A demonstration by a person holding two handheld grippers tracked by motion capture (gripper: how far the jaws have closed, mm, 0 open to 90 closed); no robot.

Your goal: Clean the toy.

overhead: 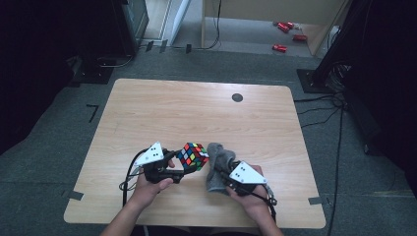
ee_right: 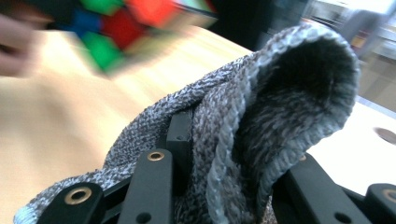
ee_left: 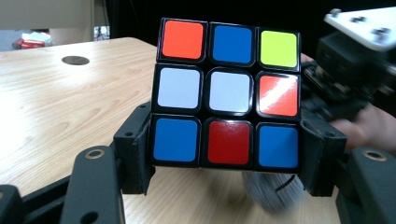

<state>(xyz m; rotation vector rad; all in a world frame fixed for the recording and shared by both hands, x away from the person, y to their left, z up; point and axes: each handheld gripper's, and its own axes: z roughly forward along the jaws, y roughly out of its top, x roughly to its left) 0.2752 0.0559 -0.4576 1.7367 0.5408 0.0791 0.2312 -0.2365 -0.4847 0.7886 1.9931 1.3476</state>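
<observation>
Item 1. Puzzle cube (overhead: pixel 193 156), count one. Multicoloured, three-by-three faces. Held off the worktop (overhead: pixel 196 113) between the jaws of the left tongs (overhead: pixel 183 164), which are clenched on its two opposite sides; the left gripper view shows a face (ee_left: pixel 228 93) with orange, blue and yellow-green tiles on top, two white and one orange in the middle, blue, red, blue below.

Item 2. Grey knitted cloth (overhead: pixel 219 167), apparently a sock, count one. Grasped by the right tongs (overhead: pixel 223 177), jaws closed on a bunched part; the right gripper view shows its open ribbed mouth (ee_right: pixel 303 88) rising above the jaws. Its lower end seems to touch the worktop, though this cannot be confirmed.

Item 3. Tongs, count two, one in each hand: left hand (overhead: pixel 147 184), right hand (overhead: pixel 251 194).

Relation of note. Cube lies just to the left of the cloth, beside it, contact not discernible. Cloth's long axis runs roughly from near edge toward far edge. Judged: any coming move, wiping or wrapping the cube, turns on closing this sideways gap.

Item 4. Dark round mark (overhead: pixel 237 97) on the far worktop, count one, well apart from both tongs.
</observation>
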